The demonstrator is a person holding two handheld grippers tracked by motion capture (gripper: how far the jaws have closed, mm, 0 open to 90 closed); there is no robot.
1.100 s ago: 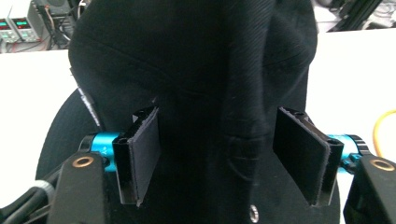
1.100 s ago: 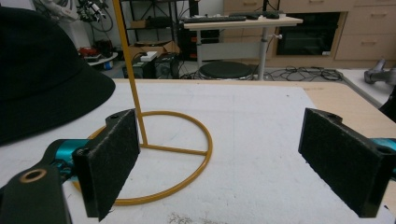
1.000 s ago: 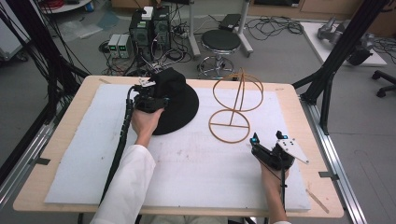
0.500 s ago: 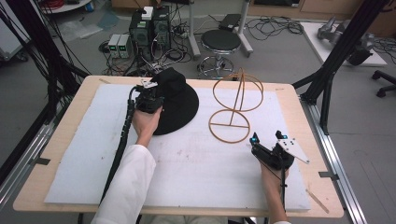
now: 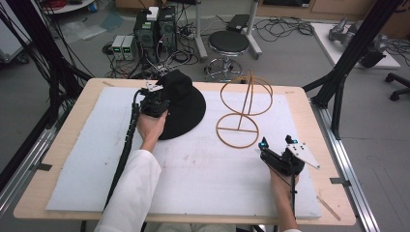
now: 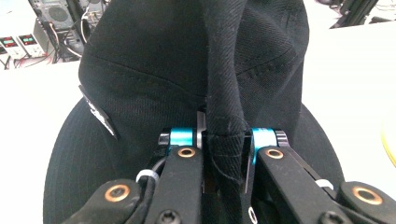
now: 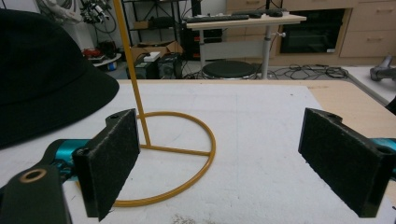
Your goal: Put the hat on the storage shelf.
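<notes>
White table padding carries the black hat; left gripper has just clamped a fold of its crown.

Black hat: soft fabric, wide round brim, stitched seam around the crown, small label at the crown's side. Lies brim-down on the white mat, far left of centre. A fold of the crown fabric is pinched up into a vertical ridge. Just left of the yellow wire stand, apart from it.

No text is legible; the hat's small tag seems unreadable.
</notes>
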